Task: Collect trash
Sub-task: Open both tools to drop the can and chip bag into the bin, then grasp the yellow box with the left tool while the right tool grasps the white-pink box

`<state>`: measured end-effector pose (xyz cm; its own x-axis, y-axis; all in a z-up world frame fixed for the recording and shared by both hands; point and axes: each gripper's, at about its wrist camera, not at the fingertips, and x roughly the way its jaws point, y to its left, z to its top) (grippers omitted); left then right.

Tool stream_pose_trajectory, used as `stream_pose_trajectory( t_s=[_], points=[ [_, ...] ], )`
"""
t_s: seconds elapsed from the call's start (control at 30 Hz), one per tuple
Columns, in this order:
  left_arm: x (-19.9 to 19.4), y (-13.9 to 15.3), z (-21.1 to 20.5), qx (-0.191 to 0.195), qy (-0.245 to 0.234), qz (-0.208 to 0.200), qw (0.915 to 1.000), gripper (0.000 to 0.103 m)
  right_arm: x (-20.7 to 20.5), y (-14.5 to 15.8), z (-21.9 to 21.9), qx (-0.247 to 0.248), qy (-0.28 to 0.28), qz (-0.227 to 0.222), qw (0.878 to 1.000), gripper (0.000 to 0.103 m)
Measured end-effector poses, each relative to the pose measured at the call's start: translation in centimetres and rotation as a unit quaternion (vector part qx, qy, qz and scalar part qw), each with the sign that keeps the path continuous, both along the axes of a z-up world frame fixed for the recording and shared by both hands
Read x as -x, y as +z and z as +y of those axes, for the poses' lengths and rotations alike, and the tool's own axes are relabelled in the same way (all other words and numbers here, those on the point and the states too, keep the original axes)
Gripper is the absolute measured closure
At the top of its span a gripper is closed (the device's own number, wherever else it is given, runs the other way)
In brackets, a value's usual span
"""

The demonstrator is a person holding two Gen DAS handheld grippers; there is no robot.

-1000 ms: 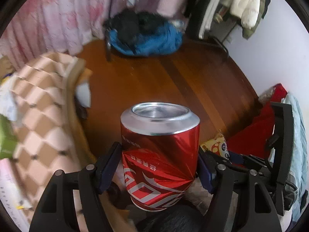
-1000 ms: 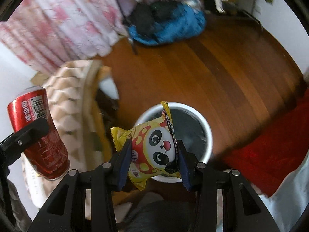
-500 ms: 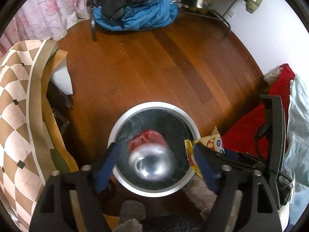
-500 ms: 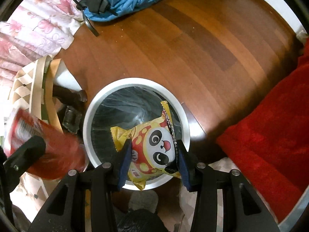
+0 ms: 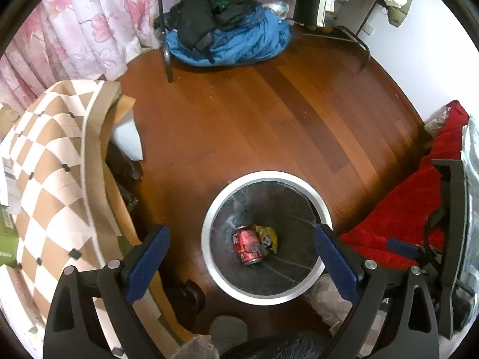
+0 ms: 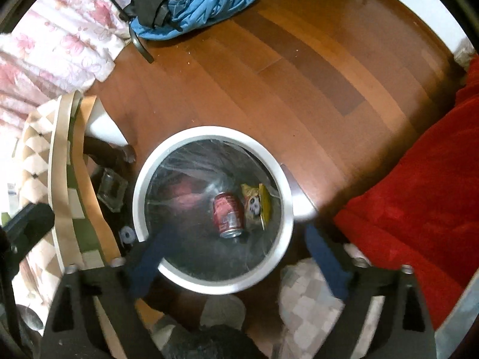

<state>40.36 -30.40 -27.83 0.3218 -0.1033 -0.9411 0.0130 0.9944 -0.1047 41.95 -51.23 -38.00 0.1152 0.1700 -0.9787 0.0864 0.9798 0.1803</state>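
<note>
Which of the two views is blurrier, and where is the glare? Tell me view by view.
Left wrist view: sharp; red soda can in the white-rimmed round bin reads clearly. Right wrist view: softer, its gripper smeared, glare on the clear bin liner.

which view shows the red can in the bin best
The left wrist view: the can lies sharp at the bottom of the bin, its print and rim clear, the snack bag beside it. The right wrist view shows the same can larger but blurred and dimmer.
</note>
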Motion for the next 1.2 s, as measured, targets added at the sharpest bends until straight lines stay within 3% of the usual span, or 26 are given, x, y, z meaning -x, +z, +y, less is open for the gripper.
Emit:
stream_pose_trajectory(
  t_s=[0.23,0.63,0.8,0.93,1.07,1.2],
  points=[
    [1.7,3.3,0.8,-0.007,0.002,-0.023,0.9997,0.005,2.0,4.6,1.2,0.065,0.022,-0.007,0.998,0.001],
    [5.4,10.6,4.2,-0.006,0.014,-0.080,0.9966,0.005,5.7,12.9,2.7,0.059,0.027,-0.046,0.997,0.000],
    [7.9,14.5,7.9,-0.016,0.043,-0.116,0.9922,0.005,6.9,17.9,4.1,0.040,0.023,-0.091,0.995,0.000],
    [10.9,16.5,13.2,-0.027,0.089,-0.135,0.9864,0.005,8.2,22.0,7.1,0.015,0.038,-0.130,0.991,0.000],
    [14.5,15.9,19.3,-0.051,0.147,-0.130,0.9793,0.005,9.6,24.0,11.9,-0.012,0.074,-0.149,0.986,0.000],
    [18.3,13.1,25.6,-0.084,0.211,-0.098,0.9688,0.005,11.1,23.3,19.0,-0.045,0.132,-0.138,0.981,0.000]
  ],
)
